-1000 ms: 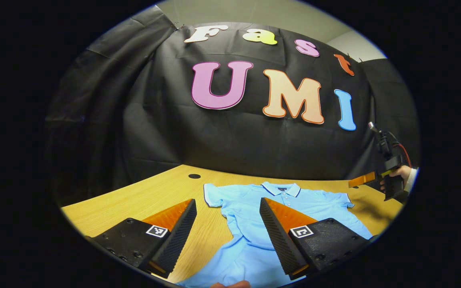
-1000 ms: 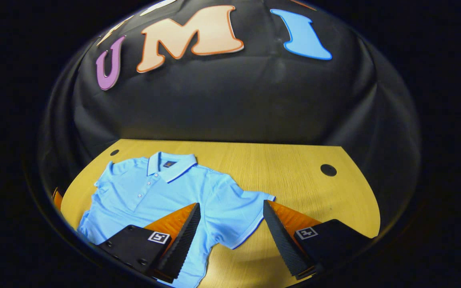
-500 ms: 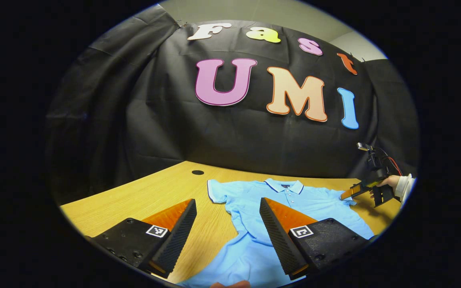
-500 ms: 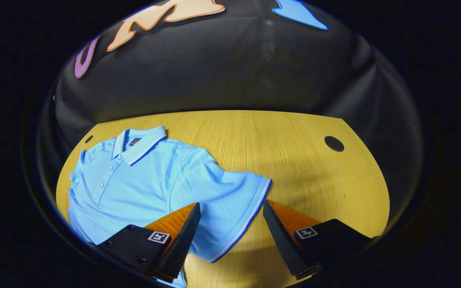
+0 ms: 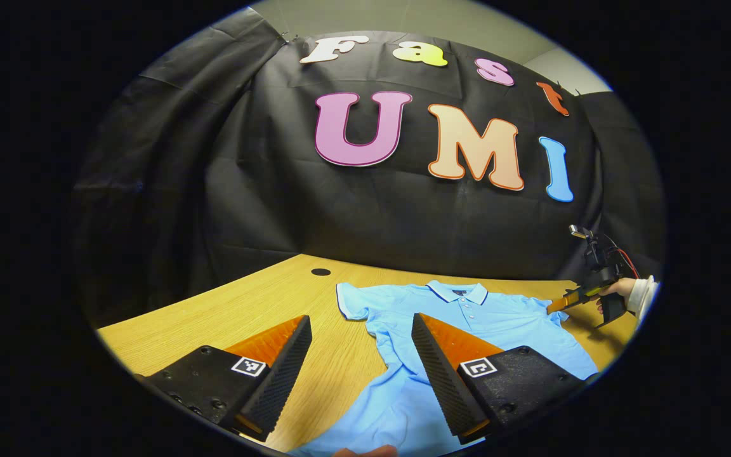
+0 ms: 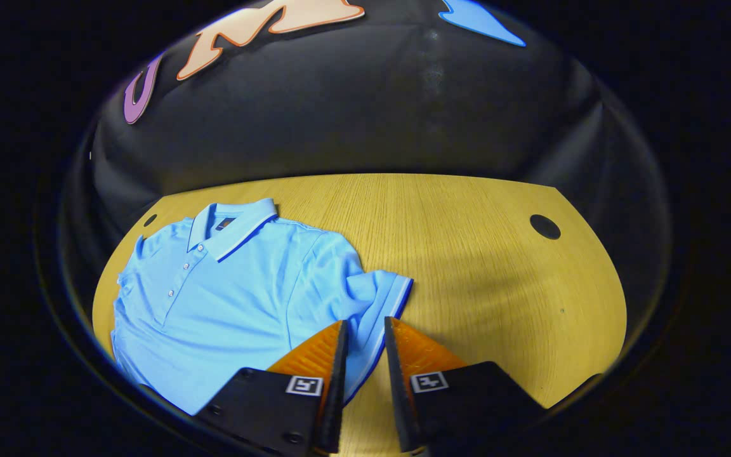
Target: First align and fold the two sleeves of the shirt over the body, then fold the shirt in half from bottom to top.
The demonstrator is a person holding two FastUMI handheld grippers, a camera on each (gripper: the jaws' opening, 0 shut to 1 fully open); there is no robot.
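Note:
A light blue polo shirt (image 5: 467, 317) lies face up on the wooden table (image 5: 226, 311), collar toward the black cloth wall. My left gripper (image 5: 360, 325) hangs open above the table, one finger over bare wood, the other over the shirt's body. The shirt's left sleeve (image 5: 351, 299) lies flat just beyond it. In the right gripper view the shirt (image 6: 232, 298) spreads to the left, and my right gripper (image 6: 363, 325) has its fingers drawn close on the striped hem of the right sleeve (image 6: 378, 292), which bunches a little. Far right in the left gripper view, that right gripper (image 5: 572, 299) rests at the sleeve, held by a hand (image 5: 625, 289).
The table (image 6: 480, 254) has round cable holes, one at the back left (image 5: 320, 271) and one at the right (image 6: 544, 226). The black cloth wall closes the back and sides. Bare wood stretches to the right of the shirt.
The right gripper has come down to the right sleeve and its fingers have closed from wide open onto the hem, which has bunched. The left gripper has hardly moved and stays open.

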